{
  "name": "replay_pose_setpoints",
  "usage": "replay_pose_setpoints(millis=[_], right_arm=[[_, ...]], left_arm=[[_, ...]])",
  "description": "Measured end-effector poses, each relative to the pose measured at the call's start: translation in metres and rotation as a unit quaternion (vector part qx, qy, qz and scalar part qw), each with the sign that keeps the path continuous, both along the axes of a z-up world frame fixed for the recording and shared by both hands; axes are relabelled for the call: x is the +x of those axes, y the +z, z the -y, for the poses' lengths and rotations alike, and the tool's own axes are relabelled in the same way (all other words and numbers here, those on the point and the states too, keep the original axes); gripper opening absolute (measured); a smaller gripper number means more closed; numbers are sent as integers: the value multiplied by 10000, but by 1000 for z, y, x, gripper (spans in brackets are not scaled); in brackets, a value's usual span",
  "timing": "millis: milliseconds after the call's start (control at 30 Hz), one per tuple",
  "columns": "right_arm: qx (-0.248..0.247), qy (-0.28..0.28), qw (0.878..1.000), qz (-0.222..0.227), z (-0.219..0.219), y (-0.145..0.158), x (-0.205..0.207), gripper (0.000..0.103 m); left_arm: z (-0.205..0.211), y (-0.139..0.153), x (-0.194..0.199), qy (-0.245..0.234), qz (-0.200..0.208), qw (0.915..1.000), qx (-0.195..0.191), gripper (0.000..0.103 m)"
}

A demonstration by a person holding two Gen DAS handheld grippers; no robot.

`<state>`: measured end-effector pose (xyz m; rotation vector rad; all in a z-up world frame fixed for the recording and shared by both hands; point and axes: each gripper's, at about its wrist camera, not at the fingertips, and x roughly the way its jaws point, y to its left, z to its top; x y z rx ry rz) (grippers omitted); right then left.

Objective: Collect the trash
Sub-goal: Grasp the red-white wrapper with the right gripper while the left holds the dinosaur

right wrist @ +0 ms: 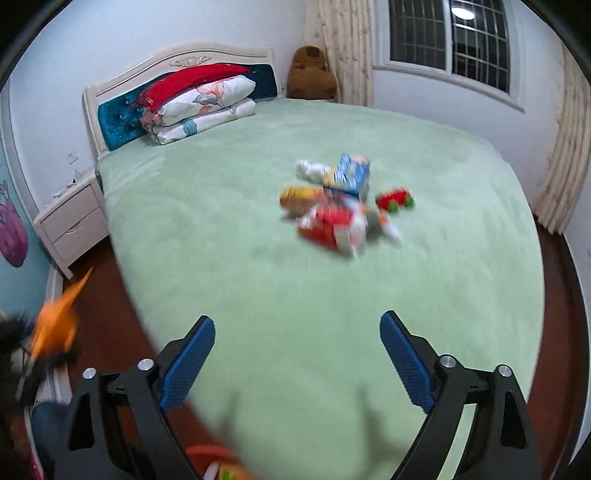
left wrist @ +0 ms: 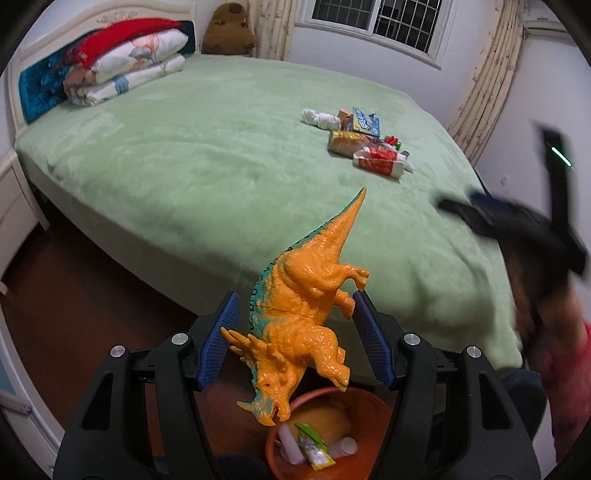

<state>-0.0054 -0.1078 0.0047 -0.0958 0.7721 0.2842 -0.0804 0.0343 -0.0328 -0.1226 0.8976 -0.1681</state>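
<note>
An orange toy dinosaur [left wrist: 303, 314] hangs head-down between the spread pads of my left gripper [left wrist: 295, 325], right above an orange bin [left wrist: 369, 402] holding wrappers and small bottles. The pads stand apart from its body, so the gripper is open. A pile of trash [left wrist: 364, 138] lies on the green bed: white tissue, a blue packet, a yellow-brown packet, a red and white carton. My right gripper [right wrist: 297, 354] is open and empty over the bed's near edge, with the blurred pile [right wrist: 340, 206] ahead of it. The dinosaur's tail [right wrist: 59, 314] shows at its far left.
The green bed [left wrist: 184, 147] fills both views. Folded quilts and a red pillow [left wrist: 125, 62] lie at the headboard. A brown plush [left wrist: 229, 31] sits in the corner. A white nightstand [right wrist: 74, 225] stands left of the bed. Dark wooden floor [left wrist: 92, 295] lies by the bin.
</note>
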Motion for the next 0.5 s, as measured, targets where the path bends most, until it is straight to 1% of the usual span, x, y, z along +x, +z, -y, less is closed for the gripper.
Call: replay_pose_setpoints(millis=[67,167,233,300,367,400,433,467,500], right_arm=[[-44,-177,9998,-95,-3,-7,40,93],[-229,-423,9982,-359,-3,-24,87,93],[-204,-479,9972,-528,-2,-34,115,93],[-248,-473,9966,-623,-4,-41,130,93],[-315,-480,9957,-725,-8,-48,143,90],[-279,-450,9956,-773,-8,-50,146,81],[-143,-338,9952,-903,-9,-52,148,64],[-140,-323,9950,-939,-11,-52,147,60],[-181,-301,9955,-882,-12,-50,144,57]], left_arm=[[-1,-1,-3,3,-19,10000,-26,62],[-4,-5,-5,21,-123,9999,-92,62],[-7,-7,-5,48,-181,9997,-129,62],[-9,-9,-5,79,-210,9997,-120,62],[-11,-10,-4,106,-238,9996,-135,62],[-12,-11,-3,114,-258,9995,-144,62],[-12,-12,-3,120,-262,9995,-141,62],[-13,-12,-4,124,-265,9995,-139,62],[-13,-12,-4,119,-266,9995,-146,62]])
